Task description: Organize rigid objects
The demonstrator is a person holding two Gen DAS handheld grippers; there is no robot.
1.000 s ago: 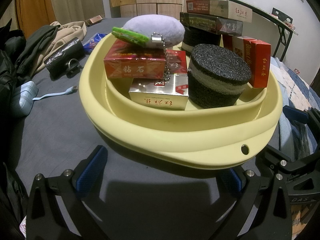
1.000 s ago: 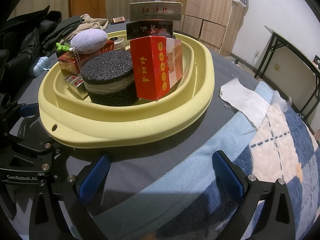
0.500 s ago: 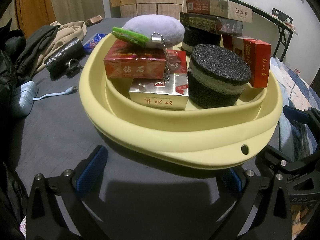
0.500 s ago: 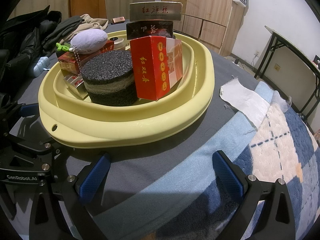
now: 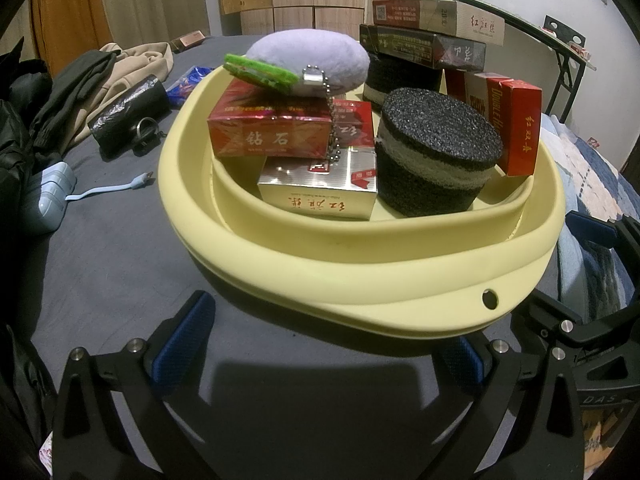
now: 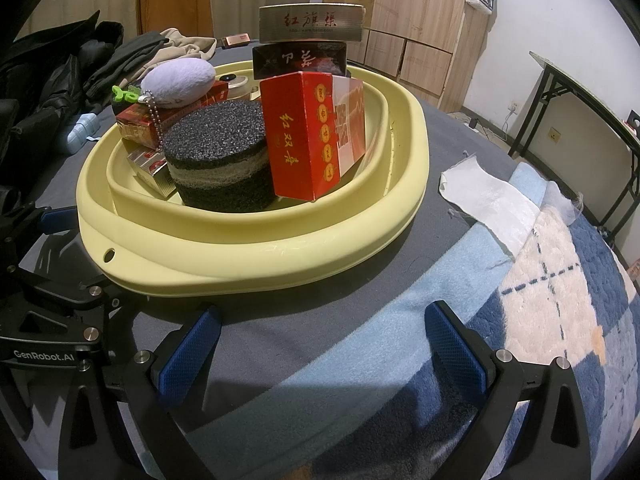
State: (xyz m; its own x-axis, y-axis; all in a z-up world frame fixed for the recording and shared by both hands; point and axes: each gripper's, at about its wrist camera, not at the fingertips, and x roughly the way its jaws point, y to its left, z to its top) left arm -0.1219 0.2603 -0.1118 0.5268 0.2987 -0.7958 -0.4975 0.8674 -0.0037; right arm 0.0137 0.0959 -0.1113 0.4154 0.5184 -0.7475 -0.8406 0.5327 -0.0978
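A pale yellow basin [image 5: 360, 264] [image 6: 248, 248] sits on a grey bed cover, filled with several things. Inside are a black foam puck [image 5: 436, 156] [image 6: 216, 156], a silver box [image 5: 320, 196] under a red box [image 5: 272, 136], and a lilac plush keychain [image 5: 316, 58] [image 6: 178, 80] on top. An upright red box [image 6: 308, 136] [image 5: 520, 132] stands at the right. Two long cartons [image 6: 308, 40] are stacked behind. My left gripper [image 5: 324, 344] is open just before the basin's near rim. My right gripper [image 6: 320, 344] is open too, holding nothing.
Clothes [image 5: 80, 96], a black pouch with rings [image 5: 128, 112] and a light blue charger with cable [image 5: 48, 196] lie left of the basin. A white cloth [image 6: 488, 200] and a blue-white blanket [image 6: 560, 280] lie to the right. A folding table [image 6: 580, 96] stands beyond.
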